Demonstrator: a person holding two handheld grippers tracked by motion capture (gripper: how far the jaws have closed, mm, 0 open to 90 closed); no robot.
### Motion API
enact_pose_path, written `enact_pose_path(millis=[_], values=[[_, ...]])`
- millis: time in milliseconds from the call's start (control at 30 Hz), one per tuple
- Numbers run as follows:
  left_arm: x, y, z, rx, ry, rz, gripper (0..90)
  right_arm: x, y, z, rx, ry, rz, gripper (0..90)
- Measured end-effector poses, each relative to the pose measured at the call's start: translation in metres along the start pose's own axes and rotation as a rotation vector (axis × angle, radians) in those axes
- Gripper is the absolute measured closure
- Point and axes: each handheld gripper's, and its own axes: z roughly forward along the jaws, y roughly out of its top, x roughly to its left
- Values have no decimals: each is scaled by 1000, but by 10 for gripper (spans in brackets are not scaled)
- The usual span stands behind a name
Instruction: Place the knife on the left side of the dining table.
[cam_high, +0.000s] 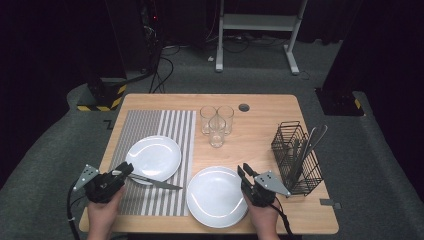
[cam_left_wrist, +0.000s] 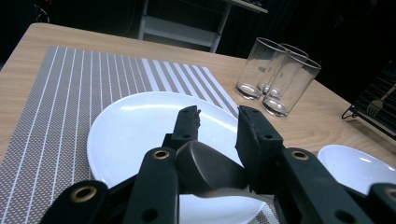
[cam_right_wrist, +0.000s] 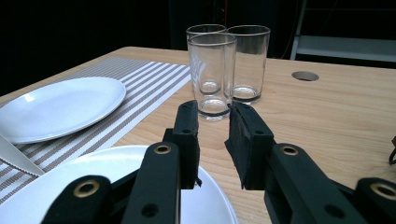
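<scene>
My left gripper (cam_high: 127, 169) sits at the table's near left, shut on the dark handle of a knife (cam_high: 160, 183). Its blade runs right across the striped placemat (cam_high: 150, 125), just below the white plate (cam_high: 155, 155) lying there. In the left gripper view the handle (cam_left_wrist: 210, 170) is wedged between the jaws of the gripper (cam_left_wrist: 217, 114), above that plate (cam_left_wrist: 135, 130). My right gripper (cam_high: 243, 169) hovers at the right rim of a second white plate (cam_high: 215, 197). In its own view the right gripper (cam_right_wrist: 212, 109) stands open, narrow gap, nothing between.
Three empty glasses (cam_high: 216, 122) stand together at the table's middle back. A black wire cutlery basket (cam_high: 295, 155) with utensils stands at the right. A round cable hole (cam_high: 244, 107) sits near the far edge.
</scene>
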Motion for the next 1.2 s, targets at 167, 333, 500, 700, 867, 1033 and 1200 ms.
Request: enact_pose_path(millis=[167, 333, 500, 700, 867, 1033, 1200], values=[[7, -7, -2, 4, -6, -48, 692, 1, -2, -1, 1, 4, 7, 726], [11, -10, -5, 9, 24, -40, 780, 1, -3, 0, 5, 7, 9, 727], [15, -20, -2, 56, 71, -10, 798, 3, -7, 2, 11, 15, 13, 728], [20, -20, 1, 60, 95, -25, 800, 5, -9, 2, 16, 22, 17, 728], [18, -21, 2, 68, 97, -5, 799, 5, -9, 1, 13, 22, 18, 728], [18, -21, 1, 101, 115, 13, 773, 4, -11, 1, 19, 21, 19, 727], [18, -21, -3, 153, 133, 27, 672, 5, -13, 0, 20, 25, 23, 726]])
